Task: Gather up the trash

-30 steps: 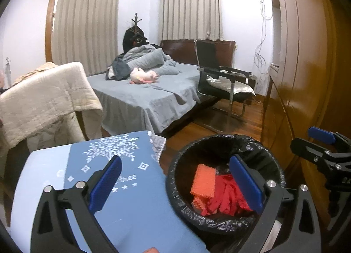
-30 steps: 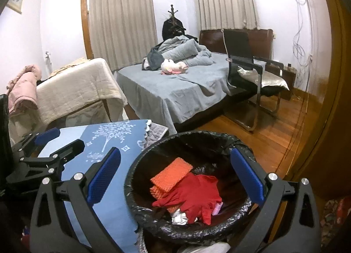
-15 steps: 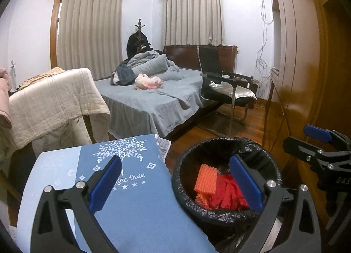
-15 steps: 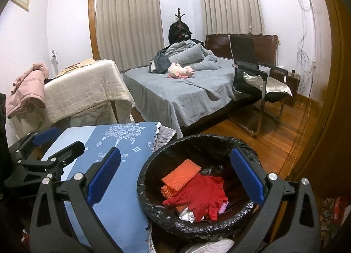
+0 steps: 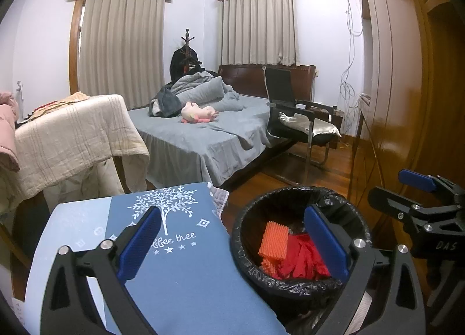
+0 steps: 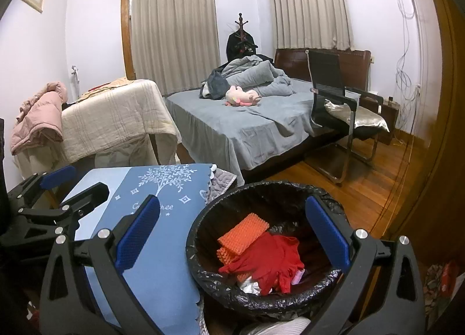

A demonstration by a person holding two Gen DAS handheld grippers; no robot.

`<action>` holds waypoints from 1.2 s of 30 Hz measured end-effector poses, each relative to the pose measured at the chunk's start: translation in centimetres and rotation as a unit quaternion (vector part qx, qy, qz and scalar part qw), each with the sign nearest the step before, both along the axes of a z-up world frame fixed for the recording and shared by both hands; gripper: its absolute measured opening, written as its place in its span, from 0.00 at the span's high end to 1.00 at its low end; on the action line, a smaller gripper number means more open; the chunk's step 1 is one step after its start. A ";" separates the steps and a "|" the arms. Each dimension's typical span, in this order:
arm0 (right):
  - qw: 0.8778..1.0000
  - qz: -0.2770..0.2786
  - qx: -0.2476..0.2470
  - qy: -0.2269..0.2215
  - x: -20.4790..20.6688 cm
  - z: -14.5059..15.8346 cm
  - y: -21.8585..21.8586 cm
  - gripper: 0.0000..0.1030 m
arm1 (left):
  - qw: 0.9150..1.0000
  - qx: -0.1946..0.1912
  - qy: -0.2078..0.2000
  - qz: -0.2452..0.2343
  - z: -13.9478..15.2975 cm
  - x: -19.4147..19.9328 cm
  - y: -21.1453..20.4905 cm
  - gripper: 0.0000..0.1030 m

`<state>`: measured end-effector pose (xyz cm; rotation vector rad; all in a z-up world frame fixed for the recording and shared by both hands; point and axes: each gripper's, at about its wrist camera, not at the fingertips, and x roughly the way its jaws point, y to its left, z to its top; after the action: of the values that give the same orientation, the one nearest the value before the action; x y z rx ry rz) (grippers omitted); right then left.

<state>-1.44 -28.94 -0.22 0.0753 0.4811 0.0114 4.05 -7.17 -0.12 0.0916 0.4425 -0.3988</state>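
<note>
Left wrist view: we hold the left gripper (image 5: 232, 243) with its fingers (image 5: 139, 243) spread wide and nothing between them. Under the left finger lies the blue tabletop (image 5: 189, 277) with its white tree print; under and just behind the right finger stands the bin (image 5: 290, 285), lined with a black bag. Inside it we see an orange sponge (image 5: 273, 240) leaning on a red glove (image 5: 299, 259). Off to the right of our fingers the right gripper (image 5: 421, 201) hangs above the wooden floor (image 5: 334, 166).

From the right wrist view, the right gripper (image 6: 232, 243) is likewise spread and empty. The bin (image 6: 261, 297) sits between its fingers (image 6: 327, 239), closer to the right one, and the sponge (image 6: 244, 233) and glove (image 6: 270, 262) lie in it over some pale scraps we cannot identify. Beyond the left finger the tabletop (image 6: 162, 262) touches the bin's rim, and the left gripper (image 6: 66, 192) shows further left, also spread. Ahead of both grippers we see a bed (image 6: 247, 128) and a chair (image 6: 334, 96).
</note>
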 end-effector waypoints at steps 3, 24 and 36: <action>1.000 0.001 -0.001 -0.001 0.0 0.2 0.2 0.05 | 1.000 0.000 -0.001 0.000 0.2 -0.2 0.1 0.06; 1.000 0.001 -0.001 -0.001 0.1 0.2 0.4 0.05 | 1.000 0.000 -0.001 0.000 0.1 -0.1 0.2 0.06; 1.000 0.002 -0.001 0.000 0.2 0.3 0.6 0.05 | 1.000 0.000 0.000 0.000 0.2 -0.1 0.3 0.06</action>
<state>-1.20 -28.32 0.09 0.0720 0.4805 0.0145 3.95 -6.87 0.09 0.0914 0.4424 -0.3983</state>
